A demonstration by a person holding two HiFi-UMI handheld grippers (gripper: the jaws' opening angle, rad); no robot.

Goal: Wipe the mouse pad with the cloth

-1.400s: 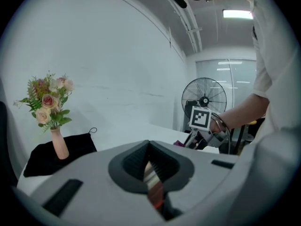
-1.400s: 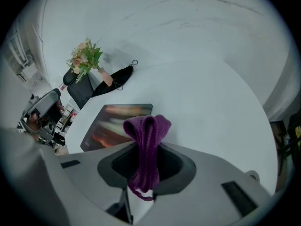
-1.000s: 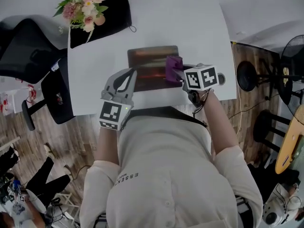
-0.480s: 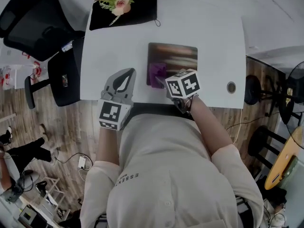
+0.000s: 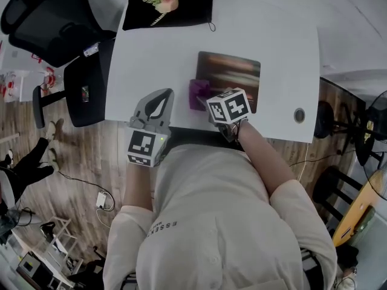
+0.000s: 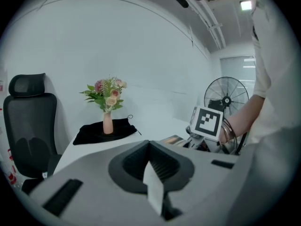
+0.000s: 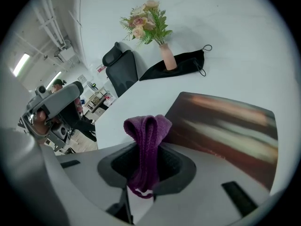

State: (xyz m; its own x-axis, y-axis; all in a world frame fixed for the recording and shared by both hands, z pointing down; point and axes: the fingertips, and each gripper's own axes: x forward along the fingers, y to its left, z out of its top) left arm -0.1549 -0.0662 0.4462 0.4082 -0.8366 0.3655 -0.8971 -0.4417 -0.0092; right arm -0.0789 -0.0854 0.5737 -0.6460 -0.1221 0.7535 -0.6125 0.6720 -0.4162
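Right tool (image 5: 204, 101) clamped shut on purple cloth (image 5: 198, 93), cloth at left border of mouse pad (image 5: 233, 77) near table's (image 5: 157, 59) near edge, pad spreading rightward from it; left tool (image 5: 157, 98) closed, empty, farther left.

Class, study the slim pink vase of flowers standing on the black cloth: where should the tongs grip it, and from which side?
Grip the slim pink vase round its bare body, below the pale pink flowers, tongs level, coming from the side. It stands upright and narrow, and the blooms spread wide over its mouth, so a reach from above would likely crush them.
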